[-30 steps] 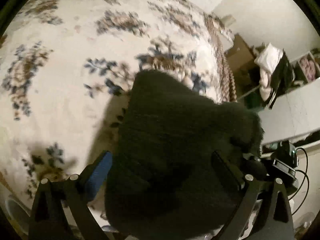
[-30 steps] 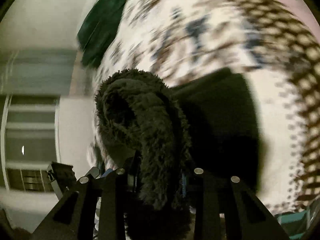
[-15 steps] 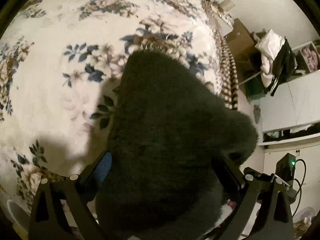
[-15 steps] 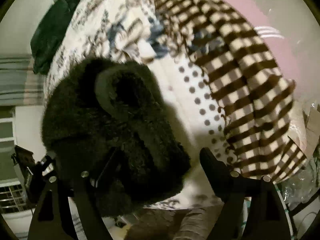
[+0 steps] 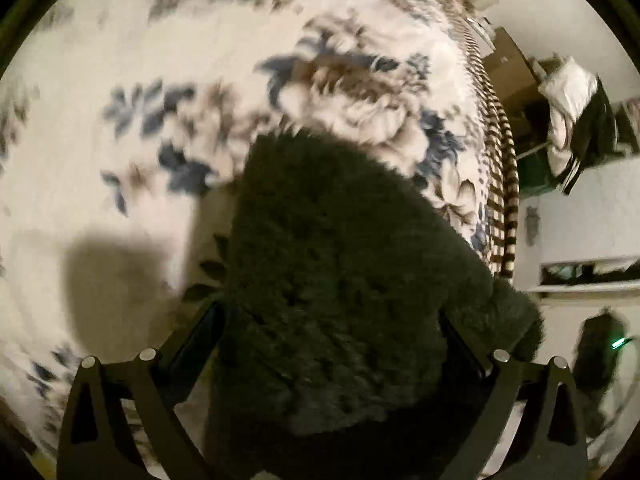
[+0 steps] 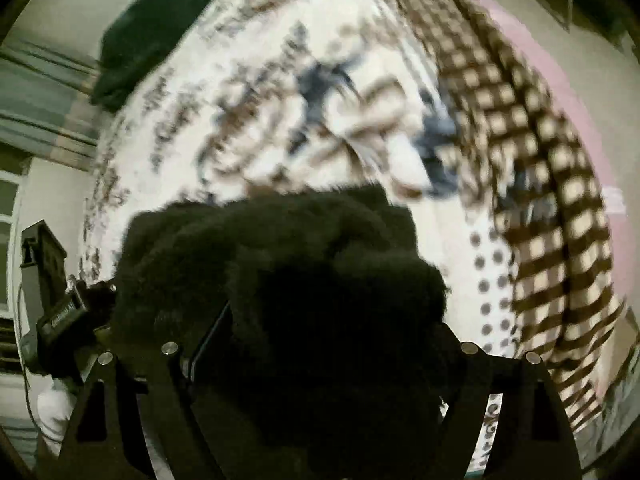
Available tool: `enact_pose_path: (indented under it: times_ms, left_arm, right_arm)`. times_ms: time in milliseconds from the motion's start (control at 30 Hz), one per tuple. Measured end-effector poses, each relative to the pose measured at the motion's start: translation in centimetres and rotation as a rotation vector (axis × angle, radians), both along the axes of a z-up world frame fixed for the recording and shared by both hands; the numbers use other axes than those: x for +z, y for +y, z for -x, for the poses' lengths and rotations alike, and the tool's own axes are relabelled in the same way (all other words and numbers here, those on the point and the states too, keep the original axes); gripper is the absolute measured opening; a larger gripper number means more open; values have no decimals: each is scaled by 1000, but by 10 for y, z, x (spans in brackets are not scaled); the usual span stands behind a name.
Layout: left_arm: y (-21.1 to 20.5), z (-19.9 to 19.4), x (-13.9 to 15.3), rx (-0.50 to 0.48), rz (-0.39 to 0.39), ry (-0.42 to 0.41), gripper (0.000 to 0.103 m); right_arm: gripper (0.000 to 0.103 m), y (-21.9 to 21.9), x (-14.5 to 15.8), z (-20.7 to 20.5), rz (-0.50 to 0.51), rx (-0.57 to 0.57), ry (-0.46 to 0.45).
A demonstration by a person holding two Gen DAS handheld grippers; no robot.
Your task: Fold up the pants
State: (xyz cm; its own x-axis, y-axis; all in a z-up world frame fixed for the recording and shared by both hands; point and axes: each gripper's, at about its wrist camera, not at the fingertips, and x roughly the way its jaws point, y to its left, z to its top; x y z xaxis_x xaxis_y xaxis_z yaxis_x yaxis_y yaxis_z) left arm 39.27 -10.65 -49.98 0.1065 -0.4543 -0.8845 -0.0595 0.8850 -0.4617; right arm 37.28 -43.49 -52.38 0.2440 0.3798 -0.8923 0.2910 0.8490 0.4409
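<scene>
The pants [image 5: 336, 280] are dark, fuzzy fleece, bunched thickly over a floral bedspread [image 5: 120, 120]. In the left wrist view they fill the space between my left gripper's [image 5: 332, 344] spread fingers and hide the fingertips. In the right wrist view the same dark bundle [image 6: 288, 280] fills my right gripper [image 6: 320, 340], whose jaws also stand wide around it. The other gripper [image 6: 64, 312] shows at the left edge beside the bundle. Both grippers hold the thick fold from either side.
A brown-and-white checked blanket [image 6: 540, 200] hangs over the bed's right edge. A dark green garment [image 6: 152, 32] lies at the bed's far end. Beyond the bed stand a cardboard box [image 5: 508, 64], piled clothes [image 5: 568, 96] and white shelving [image 5: 592, 240].
Both grippers have moved with the bundle across the bedspread. The right gripper has swung back toward the floral part and the fleece now fills the space between its jaws.
</scene>
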Motion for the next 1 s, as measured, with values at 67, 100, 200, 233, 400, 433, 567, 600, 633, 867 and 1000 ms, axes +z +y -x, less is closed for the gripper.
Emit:
enact_pose_path:
  times_ms: [67, 100, 200, 233, 400, 433, 567, 600, 633, 867, 1000]
  left_arm:
    - [1, -2, -10, 4, 17, 2, 103]
    - [-1, -3, -13, -1, 10, -5, 103]
    - [-3, -5, -20, -6, 14, 16, 103]
    - [-2, -5, -18, -3, 24, 24, 103]
    - [4, 3, 32, -20, 28, -54, 103]
    - [6, 5, 40, -17, 27, -73, 103]
    - [5, 8, 51, -17, 24, -91, 102]
    - [3, 8, 48, -26, 15, -85, 102]
    - [1, 8, 45, -33, 8, -79, 102]
    - [1, 11, 38, -39, -5, -65, 101]
    - [-1, 9, 36, -38, 4, -58, 101]
  right_arm:
    - [83, -6, -24, 6, -6, -24, 38]
    - [84, -7, -33, 9, 0, -31, 52]
    - [95, -9, -69, 15, -25, -49, 120]
    - [98, -12, -79, 18, -62, -70, 144]
    - [98, -32, -59, 39, -225, -184, 75]
    - [98, -35, -50, 46, -232, -192, 56]
    - [93, -35, -39, 81, -242, -195, 92]
    - [87, -32, -45, 87, -254, -186, 112]
    - [65, -27, -53, 95, -248, -166, 150]
    - [21, -21, -30, 139, -274, -198, 155]
    - [26, -18, -35, 147, -141, -127, 234]
